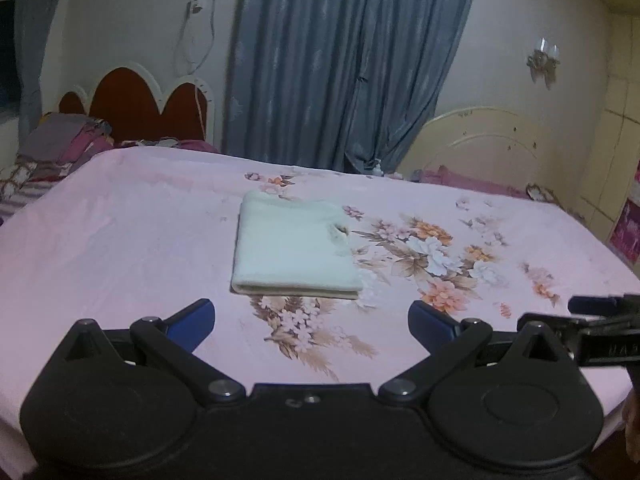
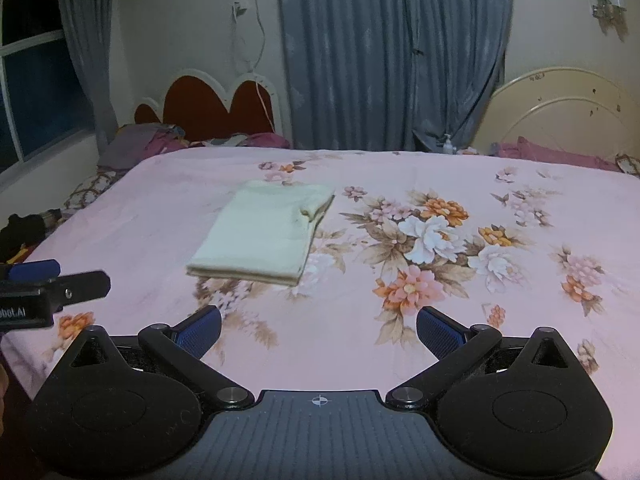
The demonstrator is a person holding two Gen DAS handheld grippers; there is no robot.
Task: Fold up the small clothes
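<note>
A small pale cream garment (image 1: 294, 246) lies folded into a neat rectangle on the pink floral bedsheet (image 1: 120, 240), flat and untouched. My left gripper (image 1: 311, 322) hangs open in front of its near edge, nothing between the blue pads (image 1: 196, 320). In the right wrist view the same folded garment (image 2: 264, 232) sits ahead and to the left, well clear of my right gripper (image 2: 318, 330), whose jaws stand wide apart and empty. The left gripper's tip (image 2: 56, 284) shows at that view's left edge, and the right gripper's tip (image 1: 600, 320) at the other view's right edge.
The bed runs back to a red and white headboard (image 2: 216, 108) with a heap of clothes (image 2: 148, 144) at its left. Grey-blue curtains (image 2: 392, 52) hang behind, a cream headboard (image 2: 560, 112) stands at the right, and a window (image 2: 36, 80) is at the left.
</note>
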